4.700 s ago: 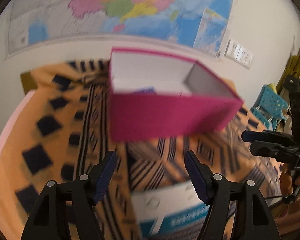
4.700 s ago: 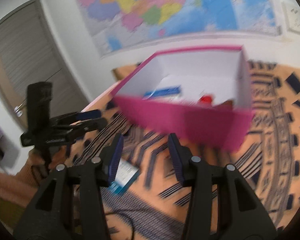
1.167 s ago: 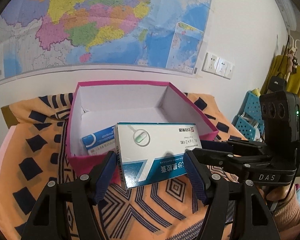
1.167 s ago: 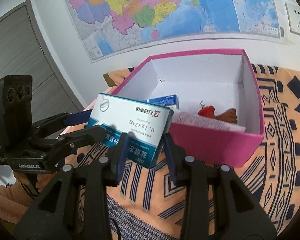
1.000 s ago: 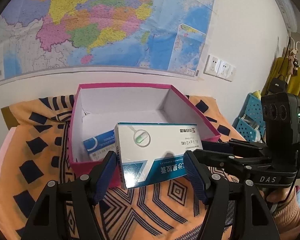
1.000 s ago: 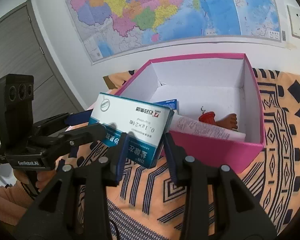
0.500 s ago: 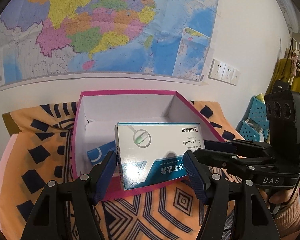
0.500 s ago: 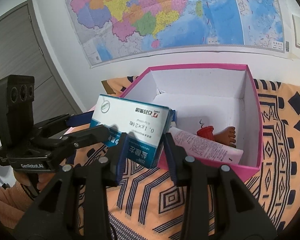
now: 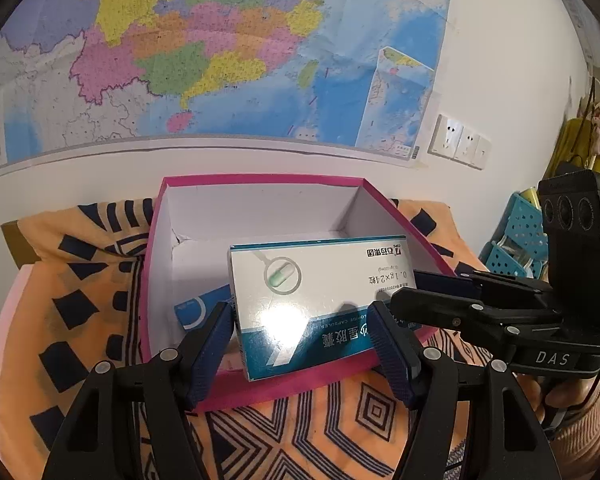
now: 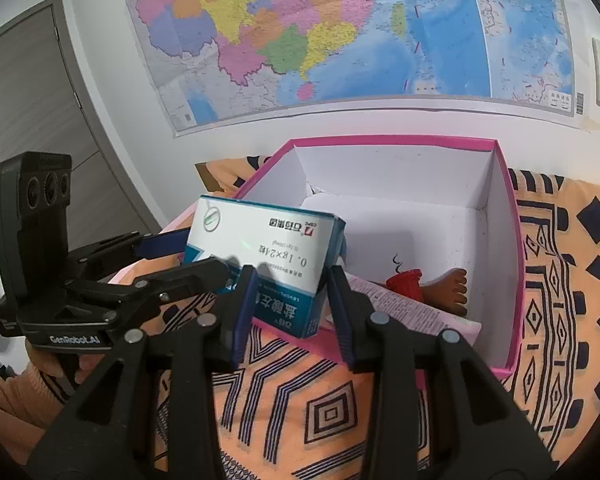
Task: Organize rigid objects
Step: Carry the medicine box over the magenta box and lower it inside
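I hold the medicine box [image 9: 320,292] over the pink box [image 9: 260,380] with my left gripper [image 9: 300,344] and right gripper [image 10: 290,300] both squeezing it, so next I let it drop in.

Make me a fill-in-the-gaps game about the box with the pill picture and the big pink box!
1. The medicine box is held by ______ grippers at once.
2. The open storage box has ______ outer walls.
3. Inside it lies a small toy shaped like a ______.
4. On the wall behind hangs a colourful ______.

Missing words: two; pink; foot; map
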Demonstrator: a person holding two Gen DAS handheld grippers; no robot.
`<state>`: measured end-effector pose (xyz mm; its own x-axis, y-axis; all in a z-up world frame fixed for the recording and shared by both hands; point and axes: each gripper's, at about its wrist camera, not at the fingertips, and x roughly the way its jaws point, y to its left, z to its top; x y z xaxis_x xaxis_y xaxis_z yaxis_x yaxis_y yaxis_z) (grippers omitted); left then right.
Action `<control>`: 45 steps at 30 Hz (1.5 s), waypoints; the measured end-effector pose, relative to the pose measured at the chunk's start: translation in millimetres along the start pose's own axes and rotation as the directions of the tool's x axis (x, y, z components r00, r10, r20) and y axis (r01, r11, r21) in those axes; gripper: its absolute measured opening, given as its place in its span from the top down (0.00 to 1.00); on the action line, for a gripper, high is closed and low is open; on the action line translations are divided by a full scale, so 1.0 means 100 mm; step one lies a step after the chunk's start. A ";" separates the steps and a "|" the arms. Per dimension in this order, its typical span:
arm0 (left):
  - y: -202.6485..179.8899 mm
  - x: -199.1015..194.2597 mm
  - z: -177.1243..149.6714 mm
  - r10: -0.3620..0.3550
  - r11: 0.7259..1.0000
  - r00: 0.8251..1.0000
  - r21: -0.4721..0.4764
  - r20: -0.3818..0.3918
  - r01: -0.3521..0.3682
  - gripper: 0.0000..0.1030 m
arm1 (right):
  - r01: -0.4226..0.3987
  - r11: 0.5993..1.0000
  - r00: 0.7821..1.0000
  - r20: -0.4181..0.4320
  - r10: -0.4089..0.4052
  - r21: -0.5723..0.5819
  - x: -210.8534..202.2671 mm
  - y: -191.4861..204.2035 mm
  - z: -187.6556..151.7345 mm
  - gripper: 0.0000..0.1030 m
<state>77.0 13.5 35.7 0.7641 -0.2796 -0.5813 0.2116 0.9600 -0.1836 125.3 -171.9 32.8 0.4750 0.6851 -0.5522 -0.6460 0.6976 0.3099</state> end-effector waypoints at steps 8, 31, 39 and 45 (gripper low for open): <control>0.03 0.06 0.02 0.008 1.000 1.000 -0.007 -0.009 -0.008 0.33 | 0.000 1.000 1.000 -0.005 0.000 0.002 0.04 -0.03 0.03 0.62; 0.14 0.24 -0.01 0.020 0.999 0.999 -0.036 -0.050 -0.021 0.33 | 0.001 1.000 0.999 -0.044 0.000 0.022 0.21 -0.08 0.04 0.62; 0.16 0.28 -0.03 0.025 0.999 0.998 -0.043 -0.064 -0.028 0.33 | 0.001 1.000 0.998 -0.057 0.000 0.026 0.26 -0.10 0.03 0.62; 0.17 0.31 -0.05 0.031 0.998 0.997 -0.051 -0.074 -0.035 0.33 | 0.002 1.000 0.998 -0.067 0.000 0.024 0.30 -0.09 0.00 0.62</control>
<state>101.3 21.4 10.7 0.7229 -0.2505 -0.6440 0.1537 0.9669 -0.2036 145.9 -157.6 13.6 0.4342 0.6695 -0.6027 -0.6308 0.7036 0.3270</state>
